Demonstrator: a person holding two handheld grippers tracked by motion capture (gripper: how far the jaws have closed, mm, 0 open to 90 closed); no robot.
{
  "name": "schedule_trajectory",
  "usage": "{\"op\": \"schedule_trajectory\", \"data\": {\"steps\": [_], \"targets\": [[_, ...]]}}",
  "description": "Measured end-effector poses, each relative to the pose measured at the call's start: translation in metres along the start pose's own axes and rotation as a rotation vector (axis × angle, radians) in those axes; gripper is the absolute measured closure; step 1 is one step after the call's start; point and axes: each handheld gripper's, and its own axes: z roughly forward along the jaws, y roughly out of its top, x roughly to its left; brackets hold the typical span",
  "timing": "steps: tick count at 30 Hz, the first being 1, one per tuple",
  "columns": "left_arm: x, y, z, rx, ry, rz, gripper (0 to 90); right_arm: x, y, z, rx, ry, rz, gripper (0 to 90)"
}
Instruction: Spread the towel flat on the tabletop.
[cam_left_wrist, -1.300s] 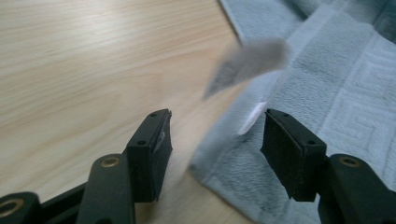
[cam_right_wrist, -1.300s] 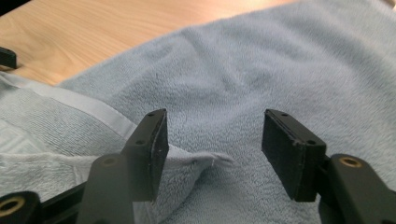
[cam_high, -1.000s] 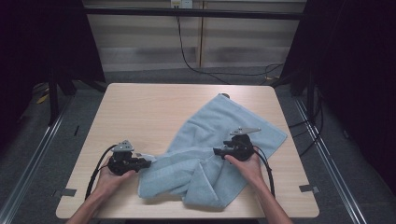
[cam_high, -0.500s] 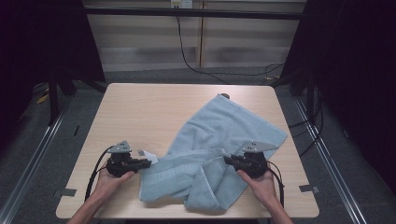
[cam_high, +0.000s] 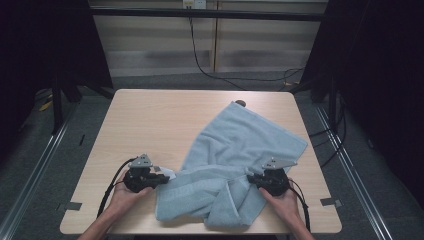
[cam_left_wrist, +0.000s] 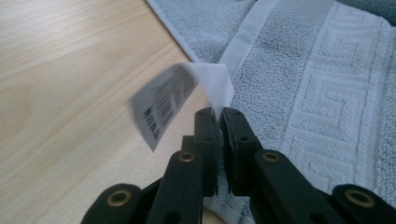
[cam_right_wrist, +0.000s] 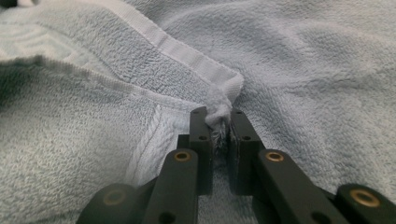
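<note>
So at that point I had the light blue towel (cam_high: 235, 165) lying rumpled across the right half of the wooden table (cam_high: 150, 120), one corner reaching up toward the far edge and the near part folded over itself by the front edge. My left gripper (cam_high: 161, 181) sat at the towel's near left end, hand wrapped around the body, cable trailing back off the table. Through the left gripper view the jaws were pressed together on the white label (cam_left_wrist: 187, 100) sewn at the hem, the one with a barcode printed on it, and the tag curled up and off to the side above the tips while the patterned border of the towel ran alongside. My right gripper (cam_high: 252, 179) was over by the near right part of the cloth. Its jaws had just been closing, and in the right gripper view they were clamped on a bunched bit of the hemmed corner (cam_right_wrist: 219, 109), with fuzzy pile squeezed between the pads and the white seam running away from the tips. Both hands rested low at the table, well apart, with the folded towel between them.
</note>
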Motion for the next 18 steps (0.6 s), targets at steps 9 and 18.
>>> {"op": "schedule_trajectory", "data": {"steps": [9, 18], "targets": [[0.006, 0.005, 0.007, -0.011, -0.001, -0.025, 85.2, -0.03, 0.031, 0.033, -0.009, -0.033, 0.007, 83.3], [0.009, 0.025, 0.026, -0.021, 0.021, -0.036, 85.5, -0.062, 0.078, 0.073, 0.022, -0.111, 0.036, 83.3]]}}
